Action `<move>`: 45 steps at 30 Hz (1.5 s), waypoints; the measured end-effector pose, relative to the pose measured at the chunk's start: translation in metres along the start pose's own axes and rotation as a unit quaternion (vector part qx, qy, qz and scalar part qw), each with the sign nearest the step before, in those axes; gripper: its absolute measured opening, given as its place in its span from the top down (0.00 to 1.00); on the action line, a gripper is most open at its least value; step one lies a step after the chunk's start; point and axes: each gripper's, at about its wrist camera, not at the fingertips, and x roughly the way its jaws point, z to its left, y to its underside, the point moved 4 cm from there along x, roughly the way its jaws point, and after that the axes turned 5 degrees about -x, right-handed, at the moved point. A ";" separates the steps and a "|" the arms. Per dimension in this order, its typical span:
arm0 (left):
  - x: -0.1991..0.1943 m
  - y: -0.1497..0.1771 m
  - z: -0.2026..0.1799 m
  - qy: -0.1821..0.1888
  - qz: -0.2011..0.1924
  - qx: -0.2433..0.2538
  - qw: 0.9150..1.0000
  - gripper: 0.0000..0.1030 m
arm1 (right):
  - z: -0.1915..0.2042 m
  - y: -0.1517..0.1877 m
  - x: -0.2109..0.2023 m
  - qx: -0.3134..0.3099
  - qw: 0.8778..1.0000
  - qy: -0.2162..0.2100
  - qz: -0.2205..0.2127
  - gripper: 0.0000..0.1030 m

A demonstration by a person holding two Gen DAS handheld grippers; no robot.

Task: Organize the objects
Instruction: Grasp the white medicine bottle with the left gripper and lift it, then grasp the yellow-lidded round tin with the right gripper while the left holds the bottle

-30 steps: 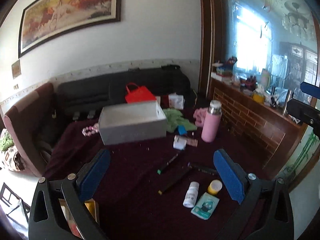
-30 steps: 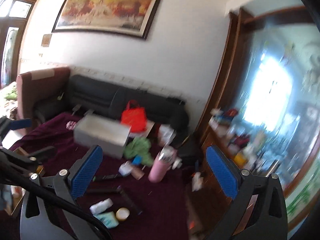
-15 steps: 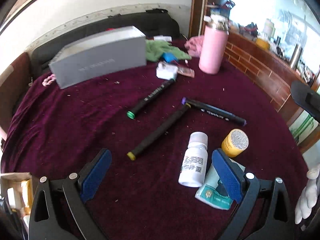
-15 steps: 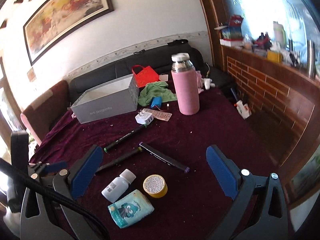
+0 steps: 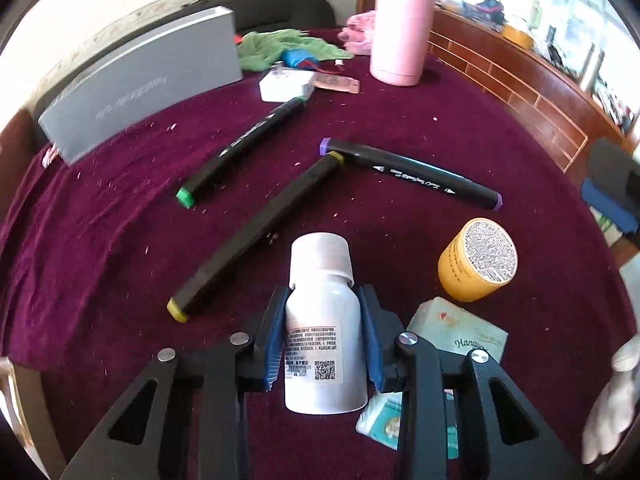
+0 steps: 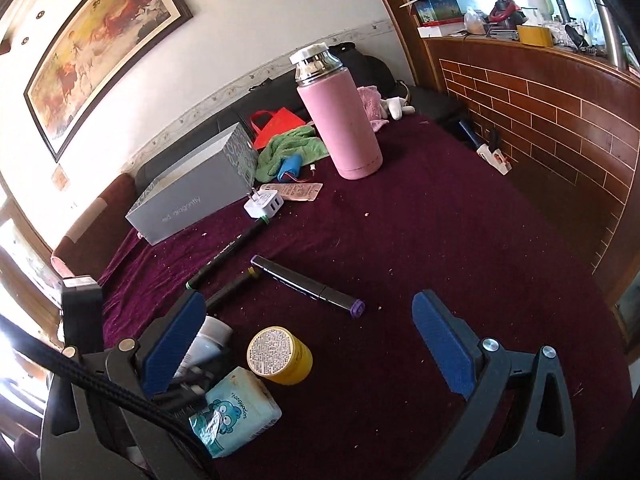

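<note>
A white pill bottle (image 5: pixel 316 312) lies on the maroon tablecloth (image 5: pixel 100 220). My left gripper (image 5: pixel 322 294) straddles its body, jaws closing, both blue pads against its sides. To its right stand a yellow jar (image 5: pixel 476 264) and a tissue pack (image 5: pixel 456 332). Three black markers lie beyond: green-capped (image 5: pixel 240 156), yellow-capped (image 5: pixel 256 236), purple-capped (image 5: pixel 412 174). My right gripper (image 6: pixel 310 300) hangs open over the cloth, nothing between its fingers. The yellow jar (image 6: pixel 280 354) and tissue pack (image 6: pixel 236 408) sit by its left finger, which partly hides the bottle (image 6: pixel 208 342).
A grey open box (image 5: pixel 140 80) stands at the back left, a pink flask (image 5: pixel 400 28) at the back right. Between them lie a white charger (image 5: pixel 284 86) and a green cloth (image 5: pixel 280 46). A brick-patterned counter (image 6: pixel 540 120) borders the table's right side.
Both grippers have dropped towards the table. The left gripper's jaws went from wide open to closed around the white bottle. The right gripper stays open.
</note>
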 end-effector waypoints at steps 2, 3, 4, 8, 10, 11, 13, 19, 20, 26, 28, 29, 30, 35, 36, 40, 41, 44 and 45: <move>-0.008 0.007 0.009 0.008 -0.005 -0.027 1.000 0.72 | 0.001 0.002 0.001 -0.004 1.000 0.004 0.002 0.00; -0.013 0.009 0.011 0.012 -0.009 -0.033 0.999 0.72 | 0.002 0.003 0.002 -0.007 1.000 0.003 0.005 0.00; -0.020 0.014 0.015 0.013 -0.014 -0.041 0.999 0.72 | 0.003 0.004 0.002 -0.009 1.000 0.002 0.008 0.00; -0.054 0.035 0.035 0.019 -0.035 -0.073 0.997 0.72 | 0.010 0.008 0.005 -0.023 1.000 0.004 0.013 0.00; -0.072 0.045 0.043 0.023 -0.051 -0.086 0.995 0.71 | 0.013 0.011 0.008 -0.028 0.999 0.002 0.018 0.00; -0.082 0.050 0.047 0.024 -0.060 -0.092 0.994 0.71 | 0.014 0.012 0.009 -0.030 0.999 0.004 0.019 0.00; -0.101 0.061 0.055 0.025 -0.078 -0.105 0.991 0.71 | 0.017 0.015 0.011 -0.038 0.999 0.007 0.022 0.00; -0.132 0.085 0.076 0.031 -0.111 -0.134 0.984 0.71 | 0.026 0.020 0.017 -0.063 0.998 0.013 0.025 0.00; -0.136 0.089 0.079 0.034 -0.114 -0.137 0.983 0.71 | 0.027 0.020 0.016 -0.066 0.997 0.015 0.022 0.00; -0.150 0.109 0.093 0.051 -0.119 -0.152 0.980 0.71 | 0.019 0.018 0.018 -0.051 0.998 0.003 0.020 0.00; -0.154 0.113 0.096 0.041 -0.124 -0.145 0.981 0.71 | 0.015 0.018 0.021 -0.040 0.999 0.007 0.029 0.00; -0.155 0.115 0.097 0.035 -0.127 -0.143 0.981 0.71 | 0.014 0.019 0.023 -0.037 0.999 0.008 0.035 0.00; -0.156 0.116 0.099 0.029 -0.129 -0.141 0.981 0.71 | 0.014 0.019 0.024 -0.038 0.998 0.014 0.040 0.00; -0.156 0.122 0.111 0.009 -0.130 -0.145 0.981 0.71 | 0.024 0.025 0.040 -0.060 0.994 0.038 0.080 0.00; -0.156 0.123 0.113 0.007 -0.130 -0.145 0.981 0.71 | 0.028 0.027 0.042 -0.071 0.993 0.046 0.084 0.00; -0.153 0.132 0.125 0.011 -0.124 -0.160 0.979 0.71 | 0.041 0.033 0.054 -0.120 0.984 0.096 0.095 0.00; -0.153 0.134 0.128 0.013 -0.122 -0.164 0.979 0.71 | 0.043 0.035 0.058 -0.134 0.980 0.109 0.098 0.05; -0.152 0.141 0.141 0.023 -0.113 -0.184 0.976 0.71 | 0.042 0.043 0.069 -0.140 0.975 0.115 0.126 0.49; -0.151 0.141 0.143 0.023 -0.112 -0.187 0.976 0.71 | 0.040 0.045 0.072 -0.135 0.975 0.112 0.140 0.59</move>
